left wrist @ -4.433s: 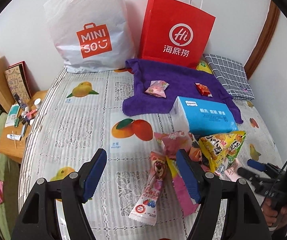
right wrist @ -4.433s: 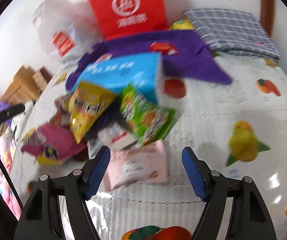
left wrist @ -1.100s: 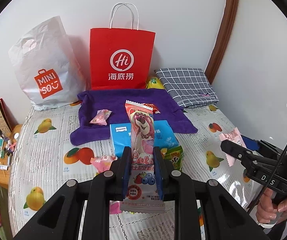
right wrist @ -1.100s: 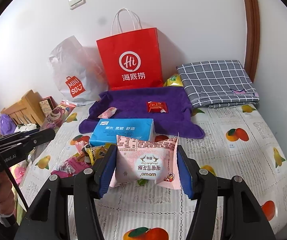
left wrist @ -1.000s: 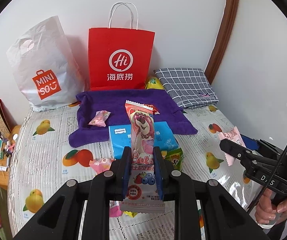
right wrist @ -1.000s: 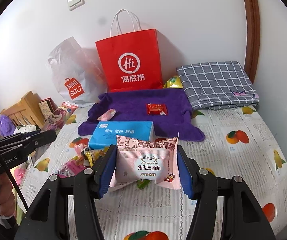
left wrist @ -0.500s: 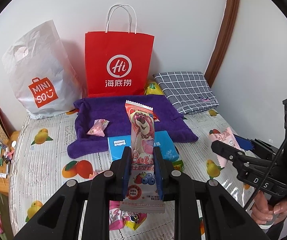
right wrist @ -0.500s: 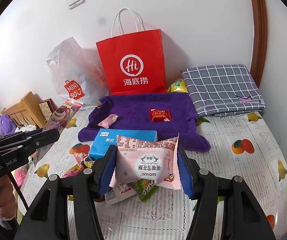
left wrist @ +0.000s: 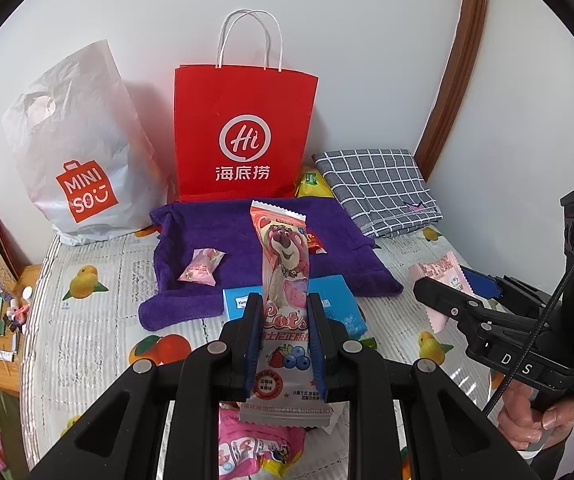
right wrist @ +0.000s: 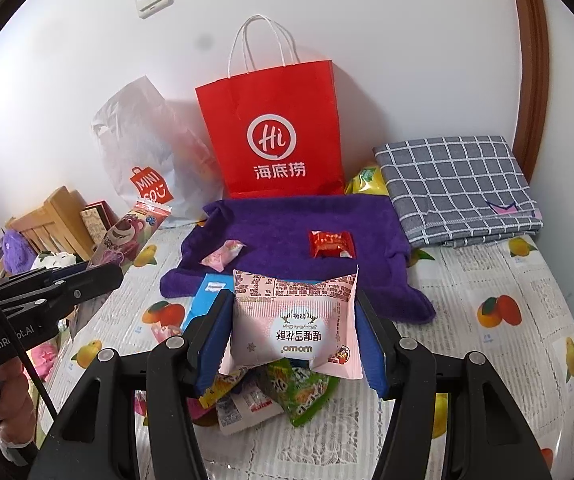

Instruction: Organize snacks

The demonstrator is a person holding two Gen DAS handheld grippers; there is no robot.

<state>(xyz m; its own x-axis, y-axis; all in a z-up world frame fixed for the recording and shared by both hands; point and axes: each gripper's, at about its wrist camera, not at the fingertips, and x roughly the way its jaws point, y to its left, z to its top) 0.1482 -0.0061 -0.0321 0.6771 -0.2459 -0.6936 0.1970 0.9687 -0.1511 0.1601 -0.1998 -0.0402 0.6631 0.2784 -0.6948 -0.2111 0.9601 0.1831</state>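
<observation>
The left tongs [left wrist: 283, 334] are pressed nearly together on a long pink strawberry-bear snack wrapper [left wrist: 285, 280], which stands upright between the blue pads, above the bed. The right tongs [right wrist: 291, 336] stand part-way spread, pinching a puffy pale-pink pastry packet [right wrist: 293, 326] by its two side edges; the print on it reads upside down.

The held packets hide much of what lies behind. Of the blue tissue box [right wrist: 201, 304] only a corner shows past the pastry packet, and the loose heap of snack bags [right wrist: 283, 394] under the right tongs is cut off by the black frame, so its pieces are hard to tell apart.

Further back, a purple towel [right wrist: 295, 224] lies spread on the fruit-printed bed cover [right wrist: 487, 340]. On it rest a small pink wrapped candy [right wrist: 223, 256] and a small red packet [right wrist: 331, 244], well apart. A red paper bag with white handles [right wrist: 275, 132] and a white plastic shopping bag [left wrist: 75, 144] stand against the wall behind the towel, with a folded grey checked cloth [right wrist: 459, 188] beside it.
</observation>
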